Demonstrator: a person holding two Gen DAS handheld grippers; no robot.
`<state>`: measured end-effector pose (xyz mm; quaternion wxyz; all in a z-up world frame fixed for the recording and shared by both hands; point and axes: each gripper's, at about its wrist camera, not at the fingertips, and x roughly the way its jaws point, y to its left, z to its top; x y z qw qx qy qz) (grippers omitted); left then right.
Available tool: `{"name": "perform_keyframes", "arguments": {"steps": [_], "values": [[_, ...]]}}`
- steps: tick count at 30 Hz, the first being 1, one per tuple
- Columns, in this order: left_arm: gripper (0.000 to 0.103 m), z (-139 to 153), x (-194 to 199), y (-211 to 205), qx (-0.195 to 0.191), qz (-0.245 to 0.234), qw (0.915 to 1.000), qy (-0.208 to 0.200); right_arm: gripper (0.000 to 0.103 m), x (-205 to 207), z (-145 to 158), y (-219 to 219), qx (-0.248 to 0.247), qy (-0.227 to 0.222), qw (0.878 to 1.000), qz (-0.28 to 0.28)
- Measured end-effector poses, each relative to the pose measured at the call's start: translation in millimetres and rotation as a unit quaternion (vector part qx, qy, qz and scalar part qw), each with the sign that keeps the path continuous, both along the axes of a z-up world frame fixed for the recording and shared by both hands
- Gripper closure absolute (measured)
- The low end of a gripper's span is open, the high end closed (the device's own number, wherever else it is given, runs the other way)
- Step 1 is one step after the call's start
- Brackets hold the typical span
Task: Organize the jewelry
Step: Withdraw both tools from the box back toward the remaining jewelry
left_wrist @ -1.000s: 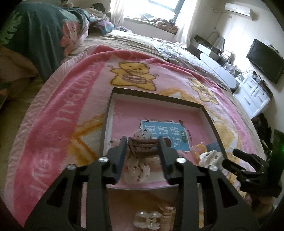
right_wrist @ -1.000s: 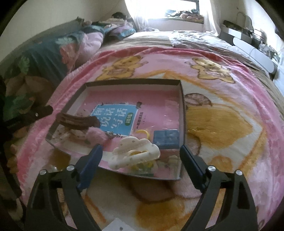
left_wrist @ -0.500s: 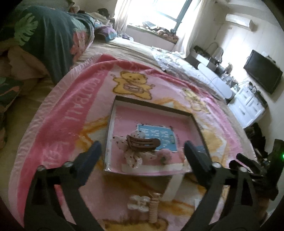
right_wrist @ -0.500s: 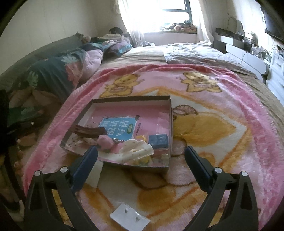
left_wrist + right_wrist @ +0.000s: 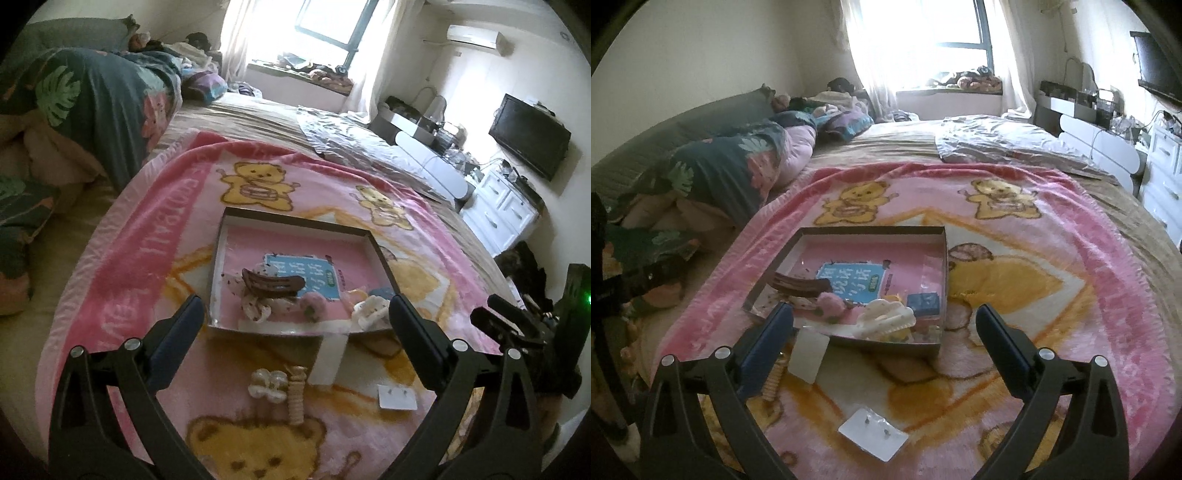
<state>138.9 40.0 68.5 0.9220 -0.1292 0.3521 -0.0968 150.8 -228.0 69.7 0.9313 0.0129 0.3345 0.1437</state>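
A shallow dark-rimmed box (image 5: 295, 221) (image 5: 871, 230) lies on the pink bear blanket. Inside it are a brown hair clip (image 5: 273, 282) (image 5: 801, 286), a pink pompom (image 5: 312, 304), a cream claw clip (image 5: 371, 310) (image 5: 886, 319) and a small blue box (image 5: 923, 302). On the blanket in front lie a clear bow clip (image 5: 267, 384), a beaded beige clip (image 5: 295, 398), a white card (image 5: 809, 354) and a card with ear studs (image 5: 873, 434). My left gripper (image 5: 294, 308) and right gripper (image 5: 884, 314) hover above the box's near edge, both open and holding nothing.
The blanket (image 5: 1052, 295) covers a bed with a dark floral duvet (image 5: 92, 110) heaped at the left. White drawers (image 5: 502, 214) and a wall television (image 5: 528, 134) stand beyond the bed's right side. The window (image 5: 960, 37) is behind the bed.
The left gripper let go of the brown hair clip, now lying in the box, and opened wide. Both grippers rose and pulled back from the box; the right one's jaws widened slightly.
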Motion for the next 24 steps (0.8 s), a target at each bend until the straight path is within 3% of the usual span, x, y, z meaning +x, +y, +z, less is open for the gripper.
{"name": "perform_keyframes", "arguments": {"steps": [24], "values": [[0.009,5,-56,-3,0.011,-0.011,0.9999,-0.008,0.004,-62,24,4,-0.019,-0.031,0.999,0.024]]}}
